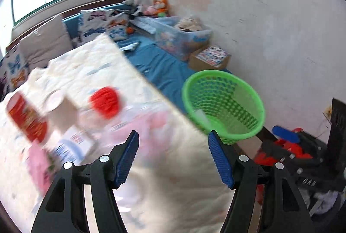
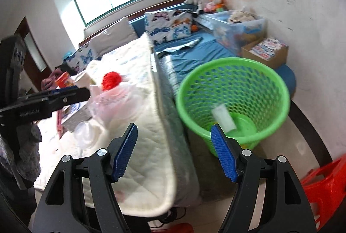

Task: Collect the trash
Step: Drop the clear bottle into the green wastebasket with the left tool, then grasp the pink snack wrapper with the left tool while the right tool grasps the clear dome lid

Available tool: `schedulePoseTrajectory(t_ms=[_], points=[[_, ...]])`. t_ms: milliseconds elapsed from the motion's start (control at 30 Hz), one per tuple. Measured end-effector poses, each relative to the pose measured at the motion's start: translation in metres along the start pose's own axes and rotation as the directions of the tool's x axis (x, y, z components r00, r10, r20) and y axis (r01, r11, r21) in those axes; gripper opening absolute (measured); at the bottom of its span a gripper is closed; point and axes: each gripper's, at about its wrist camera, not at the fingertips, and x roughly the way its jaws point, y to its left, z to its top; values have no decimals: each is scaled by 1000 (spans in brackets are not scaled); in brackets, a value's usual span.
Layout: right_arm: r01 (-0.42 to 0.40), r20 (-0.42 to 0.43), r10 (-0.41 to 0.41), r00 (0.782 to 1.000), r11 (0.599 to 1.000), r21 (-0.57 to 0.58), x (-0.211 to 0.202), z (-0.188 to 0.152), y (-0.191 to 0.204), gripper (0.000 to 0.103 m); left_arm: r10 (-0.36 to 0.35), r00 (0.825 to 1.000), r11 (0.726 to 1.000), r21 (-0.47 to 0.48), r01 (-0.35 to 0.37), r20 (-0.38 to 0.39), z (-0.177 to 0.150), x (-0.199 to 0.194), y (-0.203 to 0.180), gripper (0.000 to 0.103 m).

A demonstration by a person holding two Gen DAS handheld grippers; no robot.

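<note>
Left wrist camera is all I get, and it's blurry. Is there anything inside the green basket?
Observer: Yes. The right wrist view looks down into the green basket, and a white wrapper lies at its bottom.
Operator: What is that red blob on the bed?
Observer: A red fuzzy ball; the right wrist view shows it resting at the top of a crumpled clear plastic bag.
Operator: Can you see my left gripper from over there?
Observer: Yes. The left gripper shows side-on at the left of the right wrist view, reaching over the white quilt toward the bag, with nothing between its fingers.
Operator: And the right one?
Observer: The right gripper is open and empty too.
</note>
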Motion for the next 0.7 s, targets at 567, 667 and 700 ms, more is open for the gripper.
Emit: schedulePoseTrajectory(t_ms=[567,667,700], points=[[-115,-68,107,992,985,-130,39,9,80,71,209,978,977,-29,-209,-12,-70,-49,155,71],[-128,-87,117,989,981,-144,47,7,94,71,187,982,982,3,-187,-39,-81,-45,169,72],[-132,-92,119,989,980,-148,48,5,97,71,194,980,981,8,-194,-45,-83,-43,173,72]])
